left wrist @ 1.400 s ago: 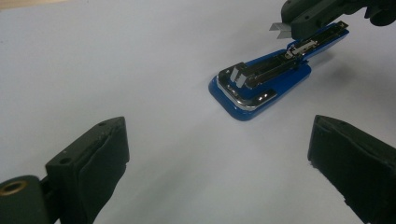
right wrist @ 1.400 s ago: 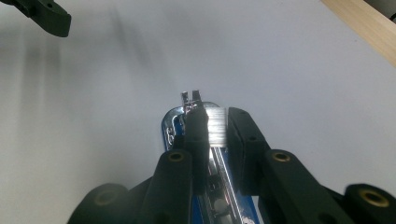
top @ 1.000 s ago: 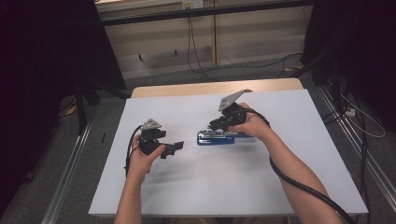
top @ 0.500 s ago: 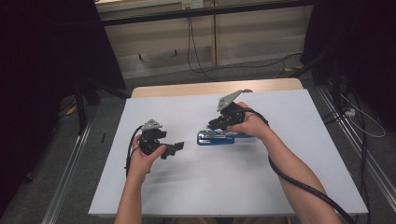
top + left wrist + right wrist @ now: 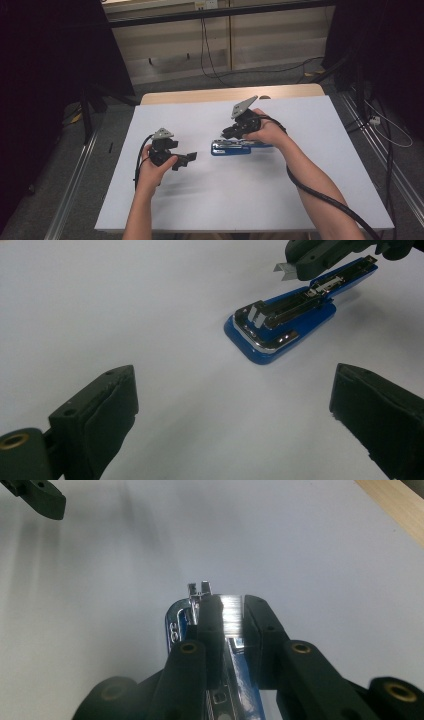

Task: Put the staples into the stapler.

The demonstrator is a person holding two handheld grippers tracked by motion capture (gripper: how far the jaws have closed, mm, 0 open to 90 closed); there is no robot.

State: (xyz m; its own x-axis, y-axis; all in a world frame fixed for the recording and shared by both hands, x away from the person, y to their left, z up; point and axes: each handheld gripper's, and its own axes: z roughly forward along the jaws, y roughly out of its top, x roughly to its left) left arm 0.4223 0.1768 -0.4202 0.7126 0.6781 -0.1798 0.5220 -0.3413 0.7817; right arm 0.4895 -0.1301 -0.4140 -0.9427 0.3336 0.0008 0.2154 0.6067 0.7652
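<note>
Nothing moved, right gripper [image 5: 227,617] view reveals staple strip [image 5: 231,611] pinched above stapler [image 5: 231,148]

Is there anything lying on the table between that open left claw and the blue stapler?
Nothing visible. In the left gripper view, bare white table lies between the open left gripper and the blue stapler. The right gripper sits over the stapler's far end, holding a silver strip of staples.

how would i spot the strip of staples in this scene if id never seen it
On the white table lies an open blue stapler. Just above its rail, the right gripper pinches a strip of staples, small and shiny silver, unlike the black jaws and blue stapler.
</note>
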